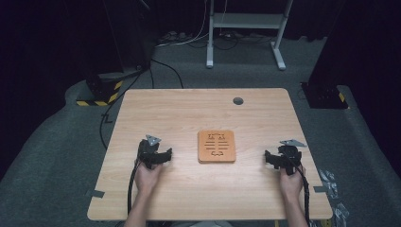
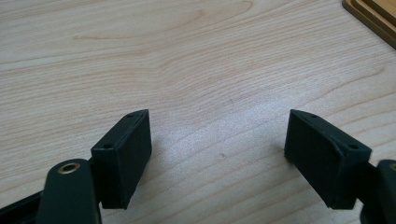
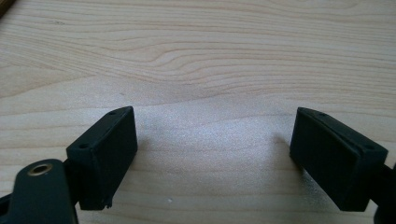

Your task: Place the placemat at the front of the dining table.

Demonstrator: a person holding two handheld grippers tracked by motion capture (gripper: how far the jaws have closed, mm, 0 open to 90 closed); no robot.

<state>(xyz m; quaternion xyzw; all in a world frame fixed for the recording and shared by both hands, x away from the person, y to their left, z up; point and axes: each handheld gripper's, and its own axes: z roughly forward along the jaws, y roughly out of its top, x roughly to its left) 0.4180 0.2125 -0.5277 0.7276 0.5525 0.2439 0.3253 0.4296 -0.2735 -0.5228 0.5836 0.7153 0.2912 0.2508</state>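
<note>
Dark curtains and a grey carpeted floor [image 1: 56,156] surround a pale wooden table [image 1: 189,189], whose top carries almost nothing besides one small item. That item, a brown wooden board [image 1: 216,146] with slots and small shapes cut into its face, lies flat near the middle of the table, between the two hands and well apart from both.

Judging by how things lie, the work has not begun: the board sits square and untouched, and nothing is lifted or shifted. The left tool [image 1: 156,157] rests low over the table to the board's left, its jaws spread wide with only bare wood between them; in the left gripper view a corner of the board [image 2: 373,18] shows at the upper right edge. The right tool [image 1: 282,160] hovers to the board's right, jaws likewise wide apart and holding nothing, with plain wood grain between them in the right gripper view. All of the handling is still left to do, starting with a reach inward to the board.

Nothing on the table blocks either approach. A round grey grommet [image 1: 238,100] sits near the far edge, well clear. Beyond the table stand a white metal frame [image 1: 246,28], loose cables [image 1: 189,40] on the floor, and yellow-and-black striped bases [image 1: 99,92]. Each tool's own trailing cable is the only thing likely to drag.
</note>
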